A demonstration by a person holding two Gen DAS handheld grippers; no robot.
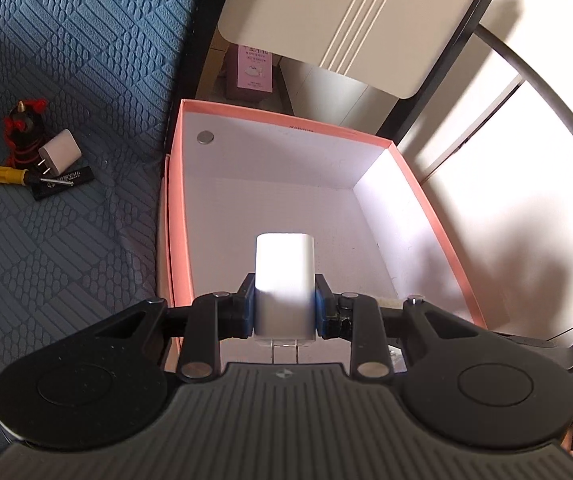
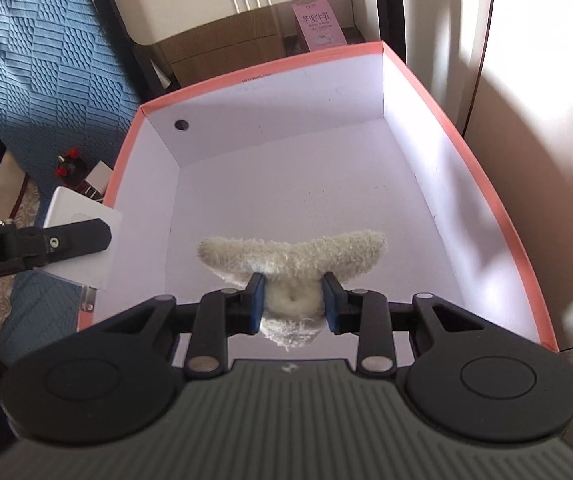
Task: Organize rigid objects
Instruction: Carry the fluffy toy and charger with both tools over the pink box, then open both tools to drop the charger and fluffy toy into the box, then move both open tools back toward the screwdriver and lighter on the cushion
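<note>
My left gripper [image 1: 284, 312] is shut on a white plug-in charger block [image 1: 284, 280], held over the near end of an open pink box with a white inside [image 1: 270, 152]. My right gripper [image 2: 293, 302] is shut on a fluffy white plush piece [image 2: 292, 258], held over the same pink box [image 2: 486, 184]. The left gripper with its white block [image 2: 82, 236] shows at the box's left edge in the right wrist view. On the blue textured cover [image 1: 66, 60] lie a small white charger [image 1: 60, 150], a yellow-handled screwdriver [image 1: 2, 174], a black flat stick [image 1: 64, 182] and a red-and-black item [image 1: 22, 122].
A pale chair seat [image 1: 346, 24] stands beyond the box, with a pink carton [image 1: 252, 66] under it. A dark curved frame [image 1: 546, 92] runs on the right by the pale sunlit floor. A round magnet [image 1: 205, 137] sits on the box's far wall.
</note>
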